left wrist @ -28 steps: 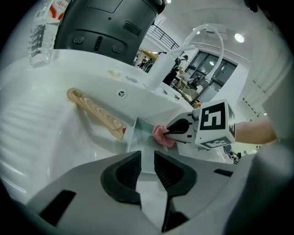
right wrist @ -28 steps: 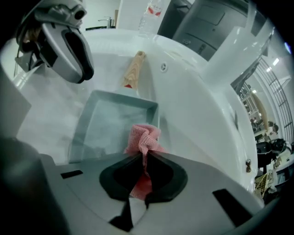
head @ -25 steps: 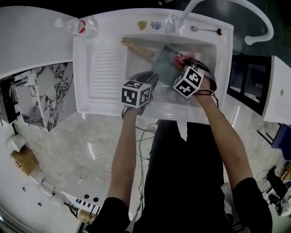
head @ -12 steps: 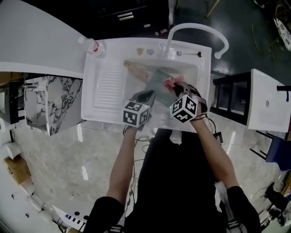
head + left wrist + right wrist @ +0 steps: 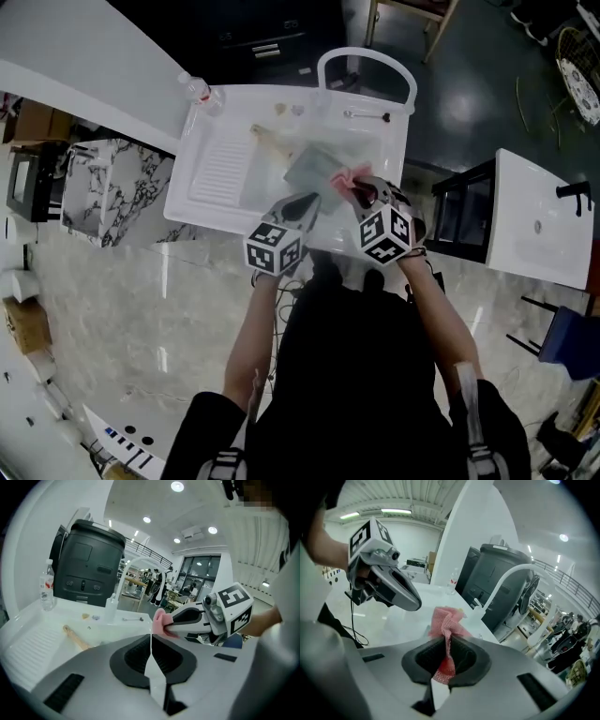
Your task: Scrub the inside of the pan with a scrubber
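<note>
A square grey pan [image 5: 314, 169] with a wooden handle [image 5: 272, 141] lies tilted in the white sink [image 5: 216, 159]. My left gripper [image 5: 309, 200] is at the pan's near edge with its jaws shut. Whether they pinch the rim is hidden. In the left gripper view the handle [image 5: 75, 637] runs behind the closed left gripper [image 5: 151, 644]. My right gripper [image 5: 361, 192] is shut on a pink mesh scrubber [image 5: 345, 176] at the pan's right side. The scrubber [image 5: 446, 620] sticks up out of the right gripper [image 5: 447, 651].
A curved white faucet [image 5: 366, 61] arches over the sink's back, with a spoon [image 5: 366, 115] on the ledge beside it. A water bottle [image 5: 199, 91] lies at the sink's back left corner. A marble counter [image 5: 112, 187] stands to the left and a white basin unit [image 5: 548, 220] to the right.
The head view has pulled back, so the sink looks smaller and farther away. Both grippers stay at the pan, and the scrubber is still in the right jaws.
</note>
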